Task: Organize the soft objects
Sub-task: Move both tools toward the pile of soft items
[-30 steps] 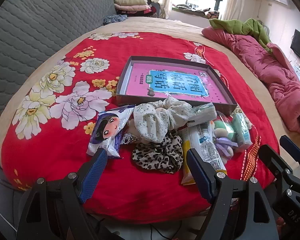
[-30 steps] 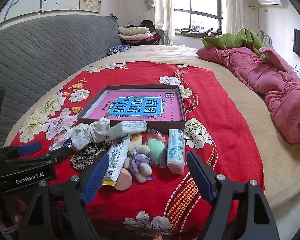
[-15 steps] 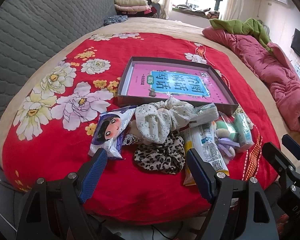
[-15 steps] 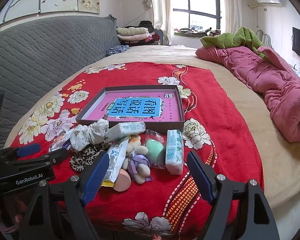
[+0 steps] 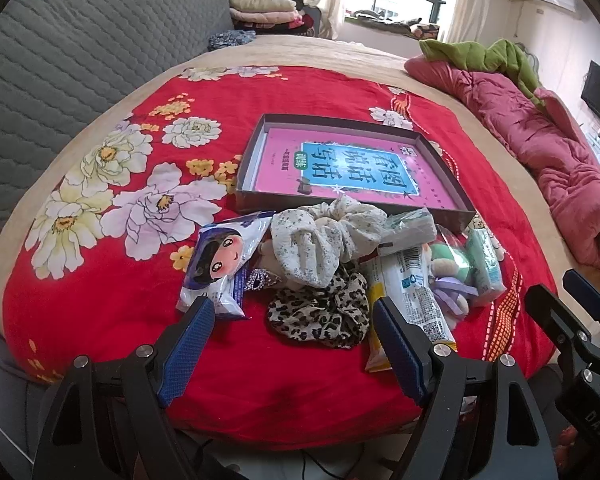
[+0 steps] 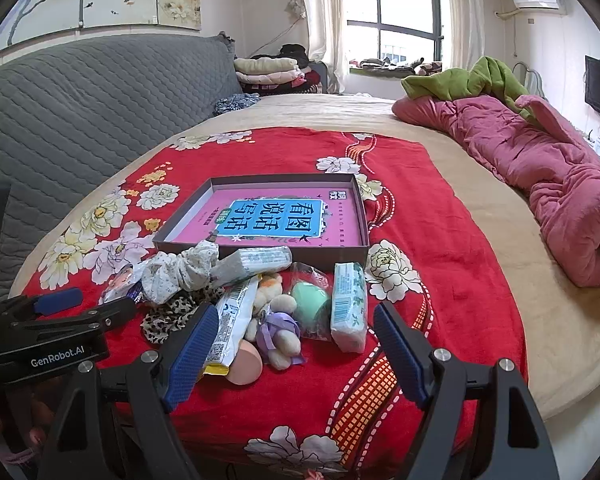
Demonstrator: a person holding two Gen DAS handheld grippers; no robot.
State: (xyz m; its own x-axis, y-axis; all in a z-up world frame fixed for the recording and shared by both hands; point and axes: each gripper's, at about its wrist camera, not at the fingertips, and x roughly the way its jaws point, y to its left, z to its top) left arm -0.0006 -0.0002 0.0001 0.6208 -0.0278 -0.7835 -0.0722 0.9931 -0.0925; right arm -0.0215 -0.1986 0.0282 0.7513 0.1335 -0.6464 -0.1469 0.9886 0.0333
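Observation:
A pile of soft things lies on the red floral blanket (image 5: 112,312) in front of a shallow grey box (image 5: 350,168) with a pink and blue bottom. In the pile: a white floral scrunchie (image 5: 324,236), a leopard scrunchie (image 5: 324,312), a cartoon tissue pack (image 5: 220,264), a long wipes packet (image 5: 416,292), a small plush (image 6: 276,332), a green sponge (image 6: 310,298), a peach sponge (image 6: 246,366) and a tissue pack (image 6: 350,306). My left gripper (image 5: 292,344) is open just short of the leopard scrunchie. My right gripper (image 6: 296,342) is open before the plush. Neither holds anything.
A grey quilted headboard (image 6: 80,100) runs along the left. A pink quilt (image 6: 540,172) with a green cloth (image 6: 484,80) lies on the right of the bed. Folded clothes (image 6: 268,72) are stacked at the far end. The bed's near edge is just below both grippers.
Both views have crept slightly forward and up toward the pile. Nothing on the blanket has moved, and both grippers stay open.

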